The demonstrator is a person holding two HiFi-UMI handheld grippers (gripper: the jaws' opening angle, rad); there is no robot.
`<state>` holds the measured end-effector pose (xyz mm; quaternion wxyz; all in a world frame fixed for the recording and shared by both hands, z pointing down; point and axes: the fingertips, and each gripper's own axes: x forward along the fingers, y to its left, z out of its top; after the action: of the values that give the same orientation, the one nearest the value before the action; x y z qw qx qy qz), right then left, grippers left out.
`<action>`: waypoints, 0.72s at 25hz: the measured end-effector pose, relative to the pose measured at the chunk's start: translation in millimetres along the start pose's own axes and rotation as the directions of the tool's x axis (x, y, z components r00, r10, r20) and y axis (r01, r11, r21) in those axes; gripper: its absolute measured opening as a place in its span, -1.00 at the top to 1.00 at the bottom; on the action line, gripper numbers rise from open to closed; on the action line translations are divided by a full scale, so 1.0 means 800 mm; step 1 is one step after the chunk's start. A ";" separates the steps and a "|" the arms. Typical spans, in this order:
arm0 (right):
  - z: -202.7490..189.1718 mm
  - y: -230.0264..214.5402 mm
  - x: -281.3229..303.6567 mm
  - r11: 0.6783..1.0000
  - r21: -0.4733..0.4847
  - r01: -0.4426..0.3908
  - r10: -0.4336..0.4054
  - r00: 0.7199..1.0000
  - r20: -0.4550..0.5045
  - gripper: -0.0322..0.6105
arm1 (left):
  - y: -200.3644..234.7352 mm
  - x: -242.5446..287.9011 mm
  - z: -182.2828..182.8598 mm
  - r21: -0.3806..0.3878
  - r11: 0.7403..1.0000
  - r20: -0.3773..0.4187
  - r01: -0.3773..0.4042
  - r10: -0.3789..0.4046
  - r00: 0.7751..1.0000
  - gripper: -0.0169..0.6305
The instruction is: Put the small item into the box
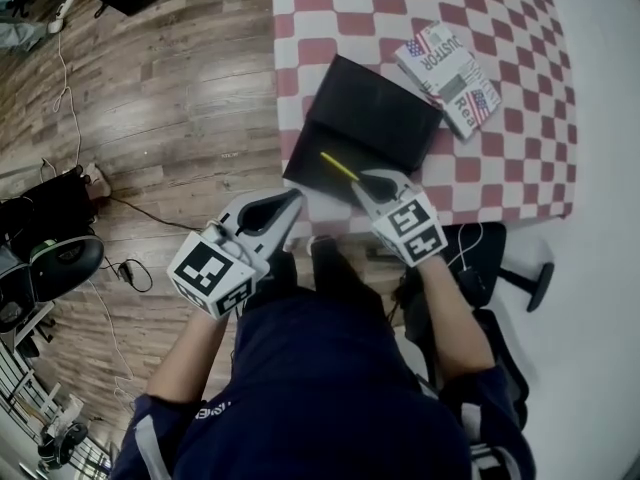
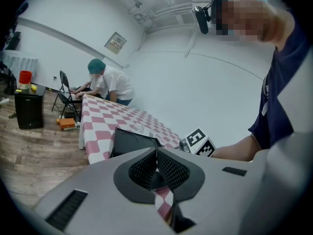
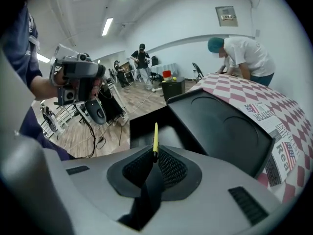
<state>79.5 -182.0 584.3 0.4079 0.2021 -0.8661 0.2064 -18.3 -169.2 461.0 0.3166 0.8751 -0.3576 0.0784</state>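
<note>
Placement step: right gripper [image 1: 360, 181] pinches thin yellow pen [image 1: 338, 165] just over open black box [image 1: 310, 175], left gripper [image 1: 292, 206] closed w/ nothing in it; next probably lower pen inside & release.

It looked like a recording lab: around the red-checked table [image 1: 340, 8] ran plank floor [image 1: 180, 98] trailing cables [image 1: 63, 68], and beyond it stood white walls [image 2: 195, 82], strip lights [image 3: 107, 26], a folding chair [image 2: 66, 99] and a capped worker [image 2: 110, 84].
</note>
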 end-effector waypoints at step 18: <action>-0.048 0.006 0.066 0.976 -0.206 -0.077 0.011 0.953 -0.303 0.75 | 0.026 -0.010 -0.012 -0.039 0.999 0.013 -0.026 0.026 1.000 0.84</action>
<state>69.9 -167.7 647.8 0.5496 0.1036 -0.8155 0.1488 -37.4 -169.9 475.8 0.3301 0.8645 -0.3725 0.0696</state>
